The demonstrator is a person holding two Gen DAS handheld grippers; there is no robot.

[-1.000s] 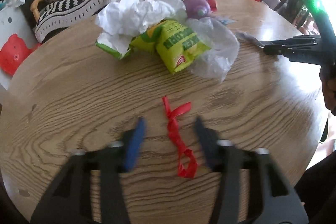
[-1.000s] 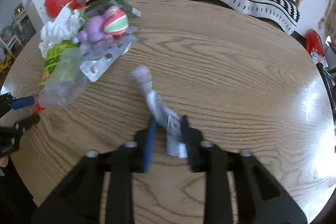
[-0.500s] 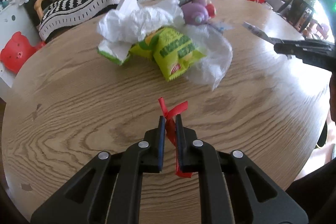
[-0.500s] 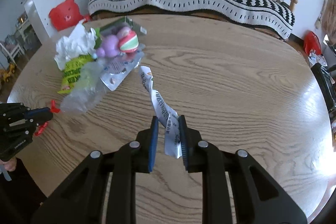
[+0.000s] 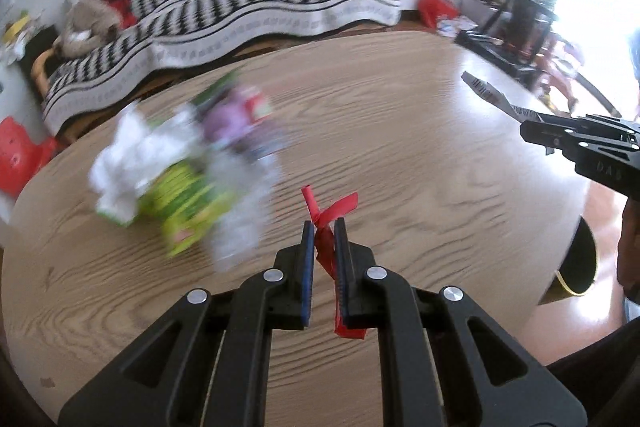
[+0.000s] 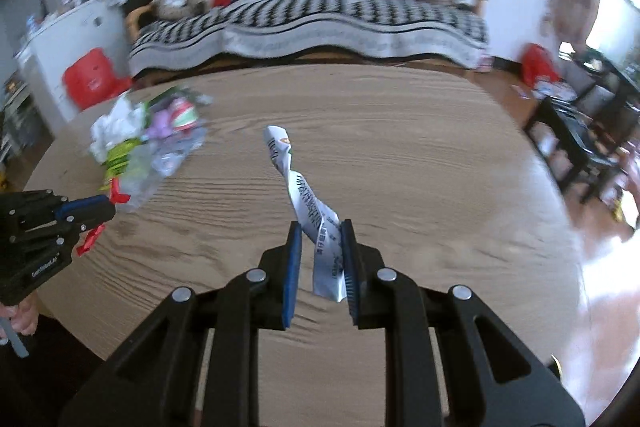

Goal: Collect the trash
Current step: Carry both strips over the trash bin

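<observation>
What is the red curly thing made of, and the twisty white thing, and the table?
The red ribbon looks like thin shiny plastic or foil: it creases sharply. The white wrapper seems to be printed paper or film, twisted and stiff. The table looks like wood with a smooth coat, showing grain lines and glare.

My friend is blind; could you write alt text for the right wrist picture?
The right gripper pinches a twisted printed paper strip above a round wooden table. Far left, a litter pile and the left gripper holding red ribbon.
</observation>
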